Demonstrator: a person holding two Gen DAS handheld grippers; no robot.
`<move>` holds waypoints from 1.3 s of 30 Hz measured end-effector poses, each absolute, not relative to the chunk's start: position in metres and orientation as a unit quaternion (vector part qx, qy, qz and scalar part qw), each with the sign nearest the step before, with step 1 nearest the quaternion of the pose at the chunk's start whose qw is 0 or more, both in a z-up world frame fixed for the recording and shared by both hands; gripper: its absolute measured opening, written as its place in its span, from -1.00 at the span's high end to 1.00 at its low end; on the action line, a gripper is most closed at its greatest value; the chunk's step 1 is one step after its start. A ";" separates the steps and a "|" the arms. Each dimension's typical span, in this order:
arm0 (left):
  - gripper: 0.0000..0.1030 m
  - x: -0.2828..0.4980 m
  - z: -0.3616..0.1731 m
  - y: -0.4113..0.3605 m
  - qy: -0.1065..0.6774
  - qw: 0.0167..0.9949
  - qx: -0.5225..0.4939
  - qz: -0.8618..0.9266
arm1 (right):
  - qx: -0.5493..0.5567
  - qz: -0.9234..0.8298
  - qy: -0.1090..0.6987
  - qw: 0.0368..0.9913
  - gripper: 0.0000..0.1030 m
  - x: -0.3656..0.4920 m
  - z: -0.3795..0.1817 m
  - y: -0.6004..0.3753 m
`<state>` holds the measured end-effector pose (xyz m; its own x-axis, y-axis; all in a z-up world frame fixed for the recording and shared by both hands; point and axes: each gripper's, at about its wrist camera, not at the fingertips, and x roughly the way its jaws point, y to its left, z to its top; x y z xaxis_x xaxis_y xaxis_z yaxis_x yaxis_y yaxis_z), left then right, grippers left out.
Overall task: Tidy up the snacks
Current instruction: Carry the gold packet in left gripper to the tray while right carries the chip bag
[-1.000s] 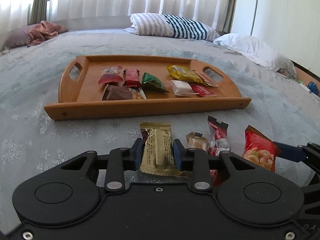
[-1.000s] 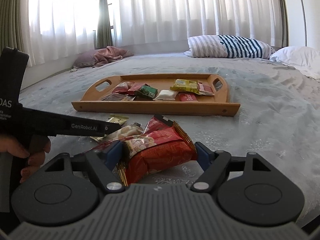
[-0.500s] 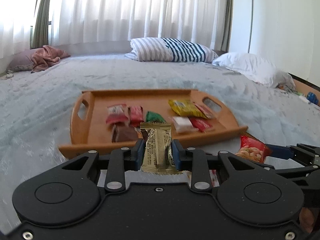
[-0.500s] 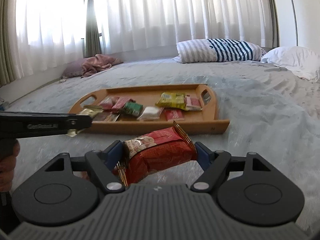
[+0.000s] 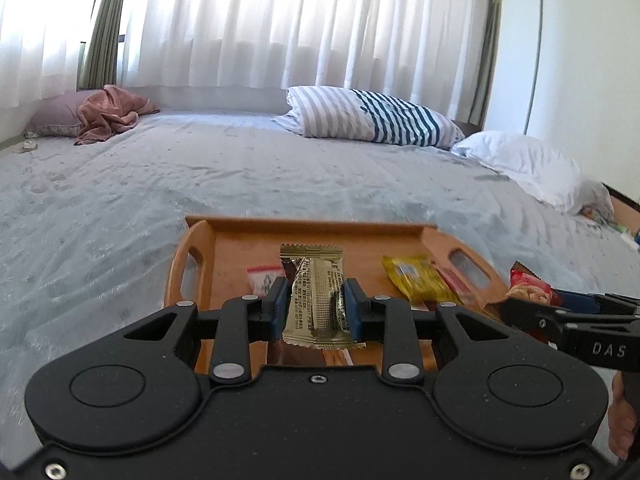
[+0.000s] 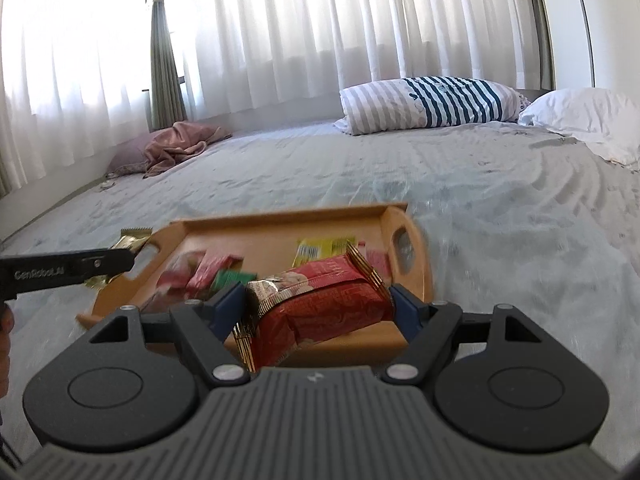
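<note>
The left gripper (image 5: 313,308) clamps a crinkled gold foil snack packet (image 5: 316,300); the right gripper (image 6: 319,307) clamps a red nut packet (image 6: 324,308), both above the wooden handled tray (image 6: 280,220).

Glossy gold foil wrapper (image 5: 314,298), shiny red, seemingly plastic packet (image 6: 320,306), smooth wooden tray (image 5: 320,230), matt cloth bedspread (image 5: 120,208).

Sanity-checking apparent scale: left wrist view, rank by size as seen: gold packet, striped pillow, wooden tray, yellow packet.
1. wooden tray
2. striped pillow, though it lies farther away
3. gold packet, nearest the camera
4. yellow packet
</note>
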<state>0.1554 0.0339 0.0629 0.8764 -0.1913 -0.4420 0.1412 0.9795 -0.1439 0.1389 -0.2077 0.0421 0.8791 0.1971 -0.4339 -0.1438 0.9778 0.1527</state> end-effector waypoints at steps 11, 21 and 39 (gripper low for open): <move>0.46 0.239 0.059 0.053 0.255 0.961 -0.082 -0.065 | 0.060 0.082 0.288 0.952 -0.51 0.242 0.053 -0.215; 0.46 0.294 0.029 0.070 0.284 0.950 -0.126 -0.036 | 0.086 0.062 0.349 0.931 -0.51 0.315 0.031 -0.213; 0.45 0.331 0.007 0.063 0.304 0.945 -0.114 -0.027 | 0.103 0.035 0.366 0.924 -0.51 0.360 0.010 -0.196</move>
<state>0.3310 0.0630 0.0071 0.8134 -0.1199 -0.5692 -0.0188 0.9726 -0.2317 0.3597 -0.1959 0.0097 0.7295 0.1407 -0.6693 0.0107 0.9761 0.2169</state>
